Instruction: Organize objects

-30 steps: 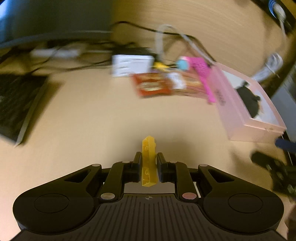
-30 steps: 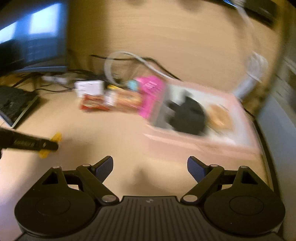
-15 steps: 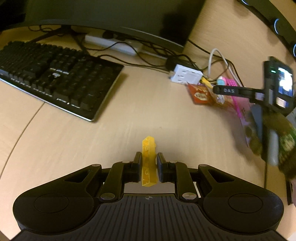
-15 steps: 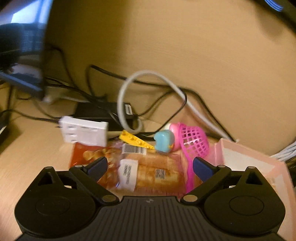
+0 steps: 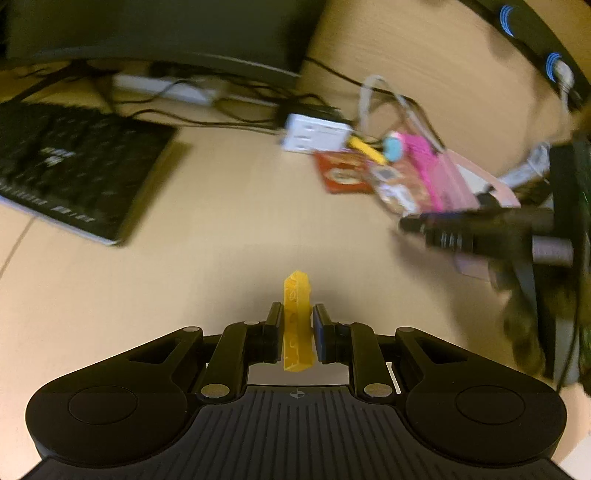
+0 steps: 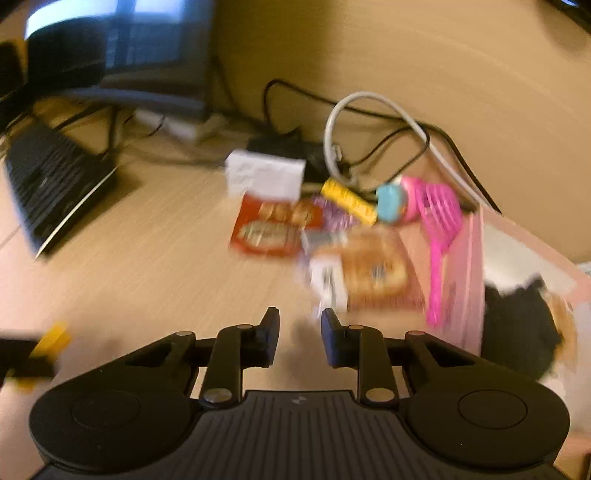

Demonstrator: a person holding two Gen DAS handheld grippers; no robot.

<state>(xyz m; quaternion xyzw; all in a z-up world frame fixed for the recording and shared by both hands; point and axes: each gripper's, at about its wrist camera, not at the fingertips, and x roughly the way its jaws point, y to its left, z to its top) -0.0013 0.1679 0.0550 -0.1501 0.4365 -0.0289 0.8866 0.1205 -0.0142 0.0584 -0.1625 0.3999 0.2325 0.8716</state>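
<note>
My left gripper (image 5: pixel 297 317) is shut on a yellow toy brick (image 5: pixel 296 317), held upright above the wooden desk; it also shows at the left edge of the right wrist view (image 6: pixel 51 338). My right gripper (image 6: pixel 300 325) has narrowed to a small gap with nothing between the fingers, just in front of a bread snack packet (image 6: pixel 369 273). Behind it lie a red snack packet (image 6: pixel 269 229), a second yellow brick (image 6: pixel 347 201), a blue and pink toy (image 6: pixel 393 203) and a pink scoop (image 6: pixel 439 236). A pink box (image 6: pixel 476 266) holding a black item (image 6: pixel 517 332) stands on the right.
A black keyboard (image 5: pixel 70 177) lies at the left under a monitor (image 5: pixel 155 33). A white power adapter (image 6: pixel 264 175), a power strip (image 5: pixel 166 88) and tangled cables (image 6: pixel 369 122) crowd the back of the desk. The right gripper's body shows at the right of the left wrist view (image 5: pixel 480 229).
My right gripper has pulled back from the pile and its fingers have closed from wide open to a narrow gap. My left gripper has swung right, still holding the yellow brick.
</note>
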